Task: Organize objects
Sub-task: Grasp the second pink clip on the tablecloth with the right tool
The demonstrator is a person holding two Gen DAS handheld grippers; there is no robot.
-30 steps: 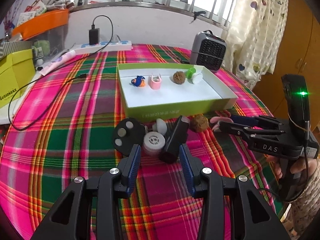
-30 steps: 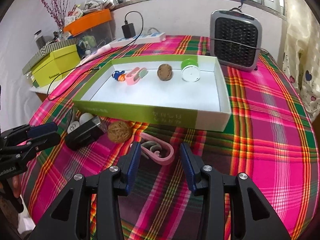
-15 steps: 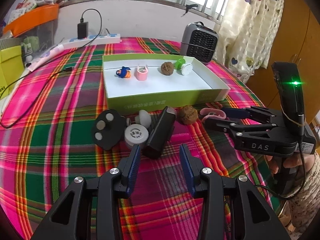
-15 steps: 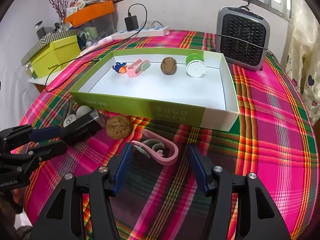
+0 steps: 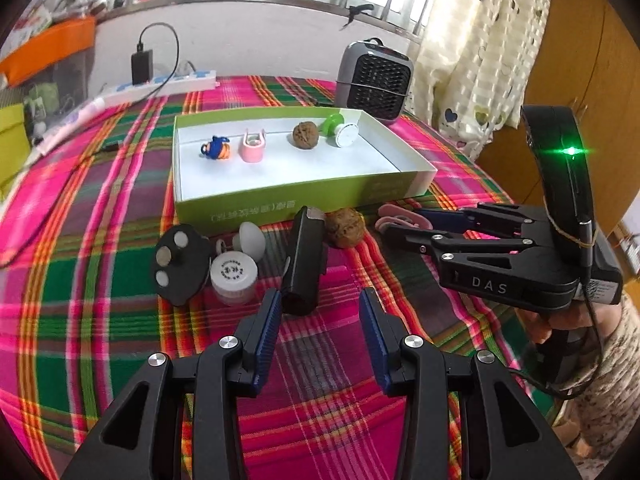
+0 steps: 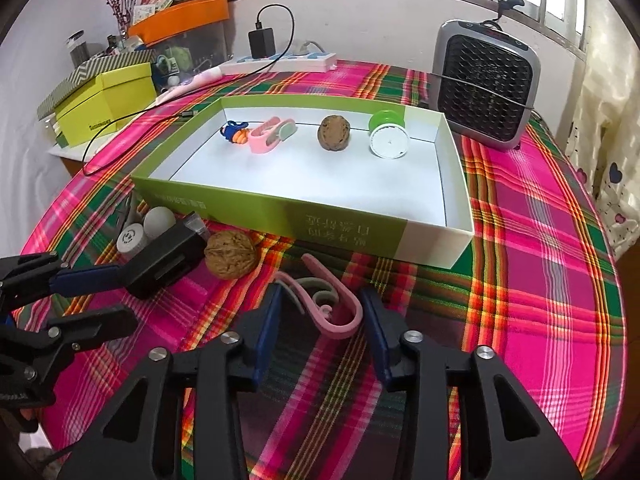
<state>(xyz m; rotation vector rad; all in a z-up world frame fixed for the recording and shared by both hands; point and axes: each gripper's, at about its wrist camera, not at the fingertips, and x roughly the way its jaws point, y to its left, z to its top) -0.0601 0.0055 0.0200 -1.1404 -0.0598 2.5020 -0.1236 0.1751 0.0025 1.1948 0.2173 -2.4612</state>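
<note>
Four small things already stand in a row along the far wall of the shallow green-sided cardboard tray (image 6: 280,208): a blue-and-orange trinket (image 6: 234,132), a pink plastic clip (image 6: 270,136), a brown walnut (image 6: 334,133) and a green-and-white round pot (image 6: 388,136). That row reads as a pattern, one of each kind, leaving the near floor free for their counterparts, which lie on the plaid-covered desk (image 6: 520,280) just in front of the tray.

The right gripper (image 6: 322,322) has its jaws spread wide, straddling a second pink curved plastic clip (image 6: 332,304) flat on the cloth; nothing is clamped, so the straddle looks like lining up a pinch across its narrow width.

The left gripper (image 5: 318,326) is likewise released and empty, aimed at the near end of a black oblong block (image 5: 306,256) beside a second brown walnut (image 5: 346,227), a white-capped jar (image 5: 234,274) and a black disc with silver dots (image 5: 176,260).
</note>
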